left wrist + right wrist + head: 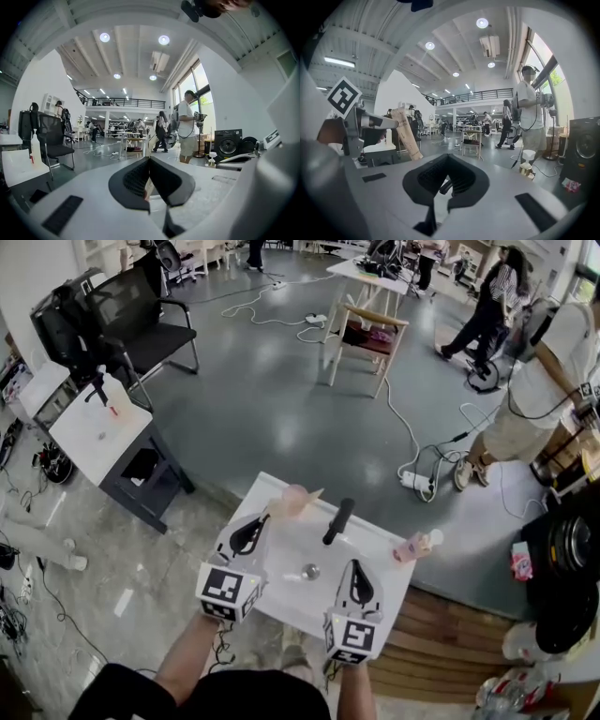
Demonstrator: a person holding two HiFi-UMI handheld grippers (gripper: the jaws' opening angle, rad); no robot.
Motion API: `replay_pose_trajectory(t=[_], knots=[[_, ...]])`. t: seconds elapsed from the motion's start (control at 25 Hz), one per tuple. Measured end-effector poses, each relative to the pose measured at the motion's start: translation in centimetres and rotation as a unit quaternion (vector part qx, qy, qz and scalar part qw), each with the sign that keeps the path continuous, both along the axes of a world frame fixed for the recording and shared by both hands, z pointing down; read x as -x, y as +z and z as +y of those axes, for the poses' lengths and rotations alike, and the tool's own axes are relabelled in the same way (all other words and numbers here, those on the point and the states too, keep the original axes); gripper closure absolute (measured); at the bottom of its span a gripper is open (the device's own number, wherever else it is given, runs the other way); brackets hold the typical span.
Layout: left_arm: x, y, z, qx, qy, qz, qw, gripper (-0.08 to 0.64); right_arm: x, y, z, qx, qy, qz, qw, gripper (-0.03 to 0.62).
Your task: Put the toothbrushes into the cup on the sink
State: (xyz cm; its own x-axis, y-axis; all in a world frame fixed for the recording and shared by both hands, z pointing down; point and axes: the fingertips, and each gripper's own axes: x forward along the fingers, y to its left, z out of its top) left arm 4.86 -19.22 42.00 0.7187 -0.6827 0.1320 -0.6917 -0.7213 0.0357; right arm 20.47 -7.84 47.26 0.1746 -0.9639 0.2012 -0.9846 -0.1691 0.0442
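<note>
Cup [292,503] (pink) on white sink [377,538]

Far left stands a black mesh office chair [141,320], and nearer left a white-topped side table with a dark base [98,432]. A pale wooden chair with a red seat [367,338] stands far centre. To the right, a white power strip [415,481] lies near a person in beige shorts [525,409].

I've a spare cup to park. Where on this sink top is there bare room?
Free: the basin around the drain, between left gripper and right gripper; also the rim between faucet and pump bottle. Crowded: the back-left corner, where the cup stands close by the left gripper's tips.
</note>
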Motion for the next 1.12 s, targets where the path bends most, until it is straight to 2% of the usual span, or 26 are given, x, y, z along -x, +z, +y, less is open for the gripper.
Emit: replay_pose_trajectory(t=[0.44, 1.12], knots=[[-3.7, 3.3, -4.6, 0.027, -0.007, -0.015, 0.9995, 0.557, -3.0, 3.2, -2.7, 0.025, -0.002, -0.02, 0.999, 0.594], [-6.4, 11.6, -8.9, 0.076, -0.006, -0.049, 0.9959, 0.557, -5.3, 8.2, -5.4, 0.071, 0.003, -0.035, 0.997, 0.594]])
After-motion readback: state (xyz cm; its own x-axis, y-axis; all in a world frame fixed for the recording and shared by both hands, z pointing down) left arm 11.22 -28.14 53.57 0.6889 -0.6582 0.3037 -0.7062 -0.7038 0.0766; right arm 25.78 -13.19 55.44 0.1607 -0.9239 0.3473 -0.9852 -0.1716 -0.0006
